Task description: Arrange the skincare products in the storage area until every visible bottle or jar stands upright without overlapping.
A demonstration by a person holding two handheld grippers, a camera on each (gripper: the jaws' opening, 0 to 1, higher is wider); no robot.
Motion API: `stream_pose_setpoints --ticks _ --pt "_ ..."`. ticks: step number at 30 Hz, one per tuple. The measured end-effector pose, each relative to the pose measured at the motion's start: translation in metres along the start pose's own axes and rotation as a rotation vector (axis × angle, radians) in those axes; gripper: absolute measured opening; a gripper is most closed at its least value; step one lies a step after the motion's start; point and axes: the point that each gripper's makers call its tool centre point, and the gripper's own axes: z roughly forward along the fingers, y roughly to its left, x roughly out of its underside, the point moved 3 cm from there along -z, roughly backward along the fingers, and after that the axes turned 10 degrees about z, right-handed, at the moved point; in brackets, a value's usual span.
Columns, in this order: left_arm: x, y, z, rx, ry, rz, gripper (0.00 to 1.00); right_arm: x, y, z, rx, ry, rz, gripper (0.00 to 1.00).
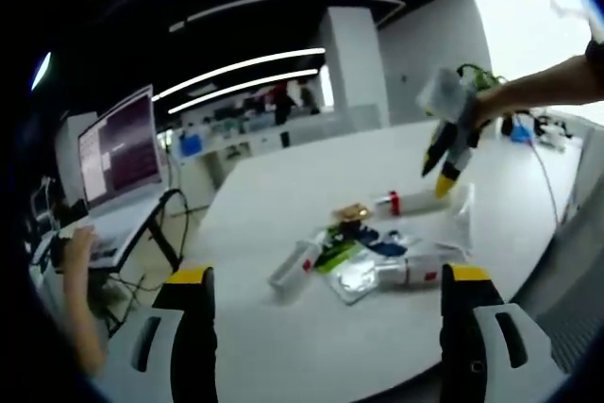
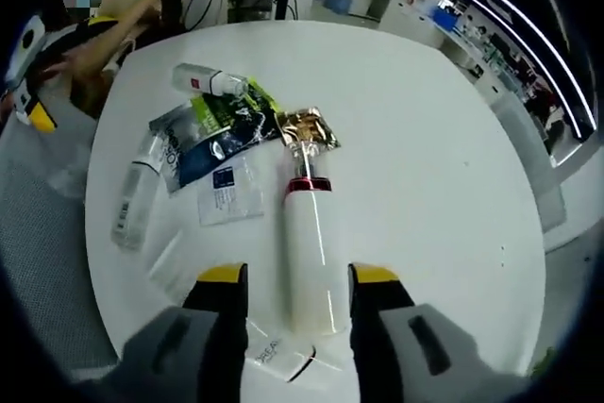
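Right gripper view: white bottle (image 2: 310, 252) lies flat on desk (image 2: 425, 139), long axis toward 12 o'clock, base between wide-open right tool (image 2: 297, 280) jaws.

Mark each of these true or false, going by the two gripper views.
1. The white bottle with the red band lies on its side on the white table. True.
2. The right gripper is clamped shut on that bottle. False: its jaws stand open on either side of it.
3. A laptop stands open on a side table. True.
4. The left gripper holds a sachet. False: its jaws are open and empty.
5. Every bottle stands upright. False: the small bottle also lies flat.
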Motion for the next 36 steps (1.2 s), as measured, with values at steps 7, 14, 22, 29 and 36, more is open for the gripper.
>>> stream_pose_setpoints --ticks 7,14,22,29,36 --pt "0.001 -0.001 0.000 0.004 0.009 0.003 0.97 0.003 -0.007 0.014 -0.024 0.069 -0.006 0.37" --pt "0.001 -0.002 0.000 0.009 0.015 0.003 0.97 0.008 -0.012 0.028 -0.045 0.132 0.010 0.35" --pt "0.001 -0.002 0.000 0.007 0.026 0.003 0.97 0.009 -0.014 0.039 -0.054 0.188 0.002 0.30" --pt "0.001 -0.002 0.000 0.006 0.032 0.006 0.97 0.008 -0.010 0.041 -0.076 0.214 0.001 0.30" --pt "0.002 -0.004 0.000 0.018 0.042 0.012 0.97 0.008 -0.009 0.041 -0.076 0.239 0.015 0.28"
